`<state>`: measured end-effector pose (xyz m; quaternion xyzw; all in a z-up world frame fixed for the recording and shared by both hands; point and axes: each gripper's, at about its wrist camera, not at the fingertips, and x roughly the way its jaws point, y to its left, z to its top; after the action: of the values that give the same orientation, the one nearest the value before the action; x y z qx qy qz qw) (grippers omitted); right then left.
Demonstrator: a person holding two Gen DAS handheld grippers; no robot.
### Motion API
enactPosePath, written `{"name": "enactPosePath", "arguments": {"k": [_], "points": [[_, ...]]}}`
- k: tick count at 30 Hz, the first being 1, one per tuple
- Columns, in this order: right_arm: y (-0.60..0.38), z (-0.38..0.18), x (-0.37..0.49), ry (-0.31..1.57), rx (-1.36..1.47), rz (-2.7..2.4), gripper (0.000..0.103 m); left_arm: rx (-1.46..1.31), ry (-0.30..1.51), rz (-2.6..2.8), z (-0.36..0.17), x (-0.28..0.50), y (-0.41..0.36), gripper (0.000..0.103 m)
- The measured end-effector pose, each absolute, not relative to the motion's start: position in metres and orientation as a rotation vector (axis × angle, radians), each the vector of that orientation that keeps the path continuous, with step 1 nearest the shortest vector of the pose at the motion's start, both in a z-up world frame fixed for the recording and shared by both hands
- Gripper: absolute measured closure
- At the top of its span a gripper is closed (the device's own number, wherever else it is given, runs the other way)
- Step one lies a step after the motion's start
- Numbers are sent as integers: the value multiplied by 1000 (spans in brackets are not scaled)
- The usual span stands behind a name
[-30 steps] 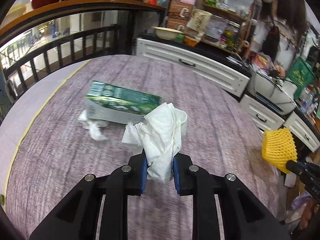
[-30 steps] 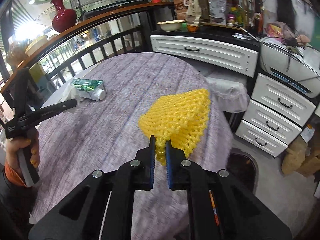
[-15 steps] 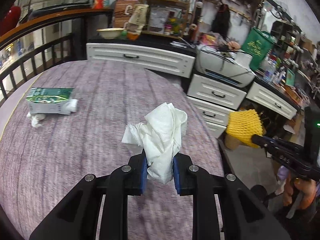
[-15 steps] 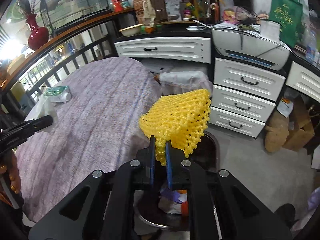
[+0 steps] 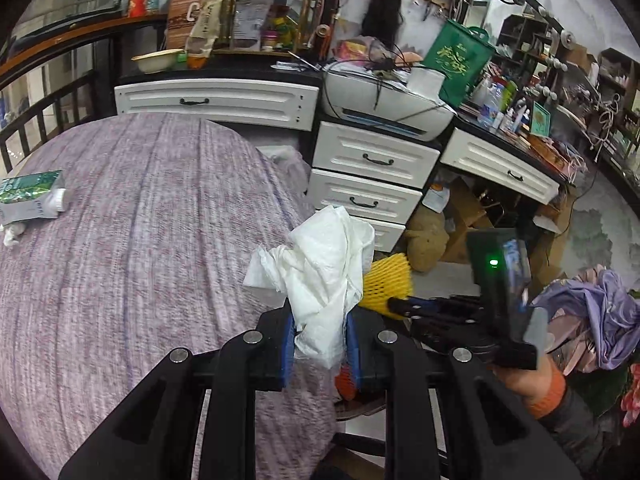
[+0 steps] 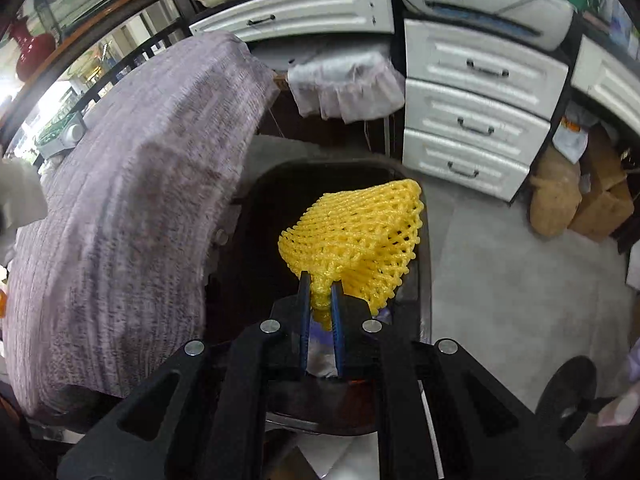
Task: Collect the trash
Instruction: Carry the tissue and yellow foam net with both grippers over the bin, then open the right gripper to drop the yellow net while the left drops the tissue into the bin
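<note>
Both grippers have swung off the table toward the drawers since the earlier frames, and the net now hangs over a dark bin instead of over the cloth. In the right wrist view the yellow foam net sits at the centre of the frame, its narrow end pinched between the blue pads of the right gripper, whose jaws are pressed nearly together on it; the wide end fans out up and to the right. Behind and below the net is the dark bin, its rim curving through the middle of the frame, with scraps showing in it under the gripper. In the left wrist view the white tissue stands crumpled at lower centre, clamped at its base by the left gripper, jaws closed onto it. Just right of the tissue the net shows again, with the right gripper behind it and the hand holding it at lower right. At the left edge of that view a green carton lies on the purple cloth table, a small paper scrap touching it below. White drawers fill the upper centre, and a printer sits on top of them.
</note>
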<state>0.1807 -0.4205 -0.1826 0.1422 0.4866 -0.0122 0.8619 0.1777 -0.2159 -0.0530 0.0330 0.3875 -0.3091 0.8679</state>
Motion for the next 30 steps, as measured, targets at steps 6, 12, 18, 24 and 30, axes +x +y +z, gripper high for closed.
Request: {"name": "enactPosePath", "arguments": {"k": [6, 12, 18, 24, 30], "points": [[-428, -209, 182, 1086, 359, -25, 92, 82, 835, -666, -65, 170, -230, 82], [-434, -225, 189, 1150, 392, -44, 43, 89, 854, -677, -73, 165, -238, 82], [-442, -214, 189, 1124, 406, -81, 33, 101, 875, -686, -80, 164, -246, 82], [-468, -181, 173, 1006, 446, -186, 25, 123, 917, -714, -91, 165, -263, 82], [-497, -145, 147, 874, 525, -280, 20, 158, 968, -736, -106, 167, -282, 82]]}}
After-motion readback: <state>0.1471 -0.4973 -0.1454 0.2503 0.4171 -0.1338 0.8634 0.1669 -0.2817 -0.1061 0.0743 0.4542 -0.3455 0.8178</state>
